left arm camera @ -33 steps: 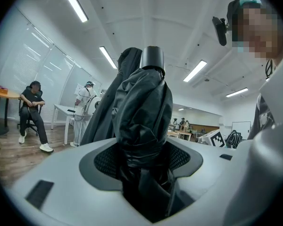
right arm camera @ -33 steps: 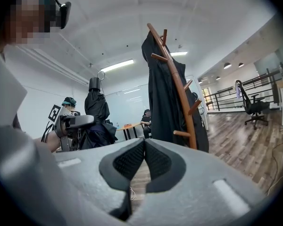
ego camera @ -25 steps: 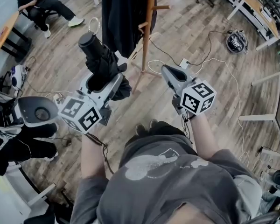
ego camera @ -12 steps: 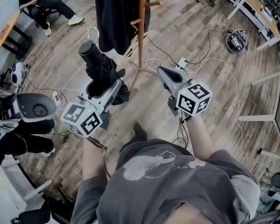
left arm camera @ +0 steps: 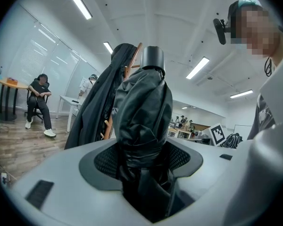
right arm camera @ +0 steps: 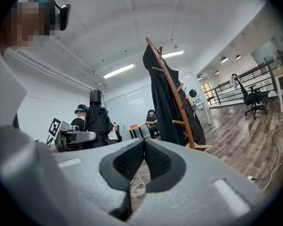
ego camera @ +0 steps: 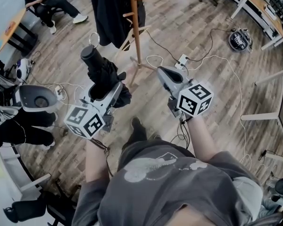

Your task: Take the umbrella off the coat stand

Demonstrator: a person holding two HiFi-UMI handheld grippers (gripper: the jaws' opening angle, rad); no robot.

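Note:
A folded black umbrella (ego camera: 103, 72) (left arm camera: 144, 121) stands upright between the jaws of my left gripper (ego camera: 104, 91) (left arm camera: 144, 166), which is shut on it; its handle end points up and away from the stand. The wooden coat stand (ego camera: 134, 29) (right arm camera: 172, 95) rises just beyond, with a dark coat (ego camera: 114, 11) (right arm camera: 162, 98) still hanging on it. The umbrella hangs clear of the stand, a short way to its left in the head view. My right gripper (ego camera: 166, 74) (right arm camera: 142, 161) is held level beside the stand, jaws shut with nothing between them. The umbrella (right arm camera: 98, 119) also shows at left in the right gripper view.
Cables and a power strip (ego camera: 184, 59) lie on the wooden floor near the stand's base. A seated person (ego camera: 52, 4) is at the far left by a table, and an office chair (ego camera: 35, 98) stands close on my left. Desks (ego camera: 259, 8) line the right.
Both grippers and the umbrella have drawn back from the coat stand, which now sits farther off and higher in the head view. The grip on the umbrella is unchanged.

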